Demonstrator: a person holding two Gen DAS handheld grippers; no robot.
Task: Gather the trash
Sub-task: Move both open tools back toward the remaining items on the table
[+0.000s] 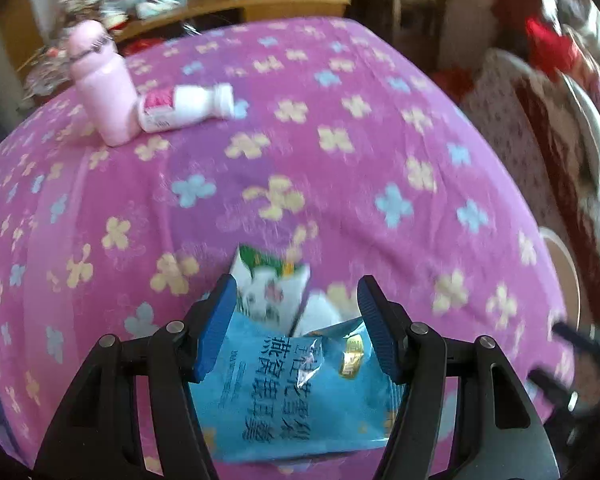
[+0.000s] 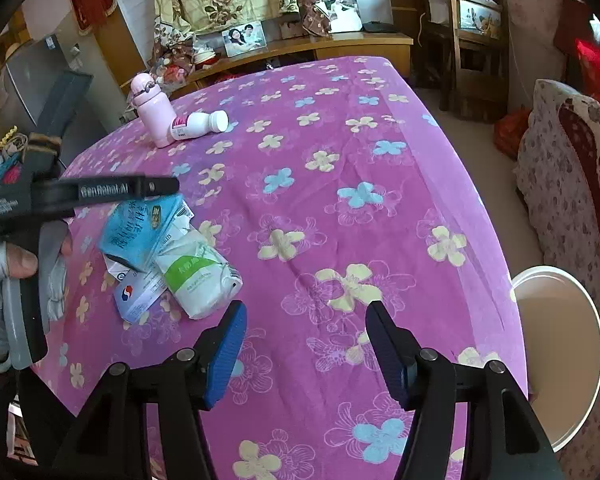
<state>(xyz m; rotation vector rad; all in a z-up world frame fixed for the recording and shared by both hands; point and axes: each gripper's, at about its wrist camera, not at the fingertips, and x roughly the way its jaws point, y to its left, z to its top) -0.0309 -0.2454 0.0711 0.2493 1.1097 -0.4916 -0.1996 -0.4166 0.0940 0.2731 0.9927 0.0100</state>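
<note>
The trash is a small heap of packaging on a purple flowered cloth (image 2: 340, 184) that covers a table. In the right wrist view the heap sits at about nine o'clock from the frame's centre: a light blue snack packet (image 2: 138, 232) on top, a white wrapper with a green label (image 2: 198, 280) touching its lower right edge, and a white and blue printed carton (image 2: 140, 294) flattened beneath both.

In the left wrist view the left gripper (image 1: 296, 320) hangs directly over this heap. Its jaws stand roughly half open, and the blue packet (image 1: 288, 392) lies between the blue pads (image 1: 216, 328); the frame is blurred, so whether the pads press on it cannot be told. A white and green wrapper (image 1: 268, 280) pokes out past the fingertips at twelve o'clock.

The right gripper (image 2: 306, 316) is over bare cloth, just beside the heap at its four o'clock, jaws about half open and holding nothing.

At ten o'clock, well apart from the heap, a pink flask (image 2: 152, 114) stands upright with a white pill bottle (image 2: 200, 122) lying on its side against its base. A white bin (image 2: 560, 360) stands on the floor at four o'clock, beside the table's edge.
</note>
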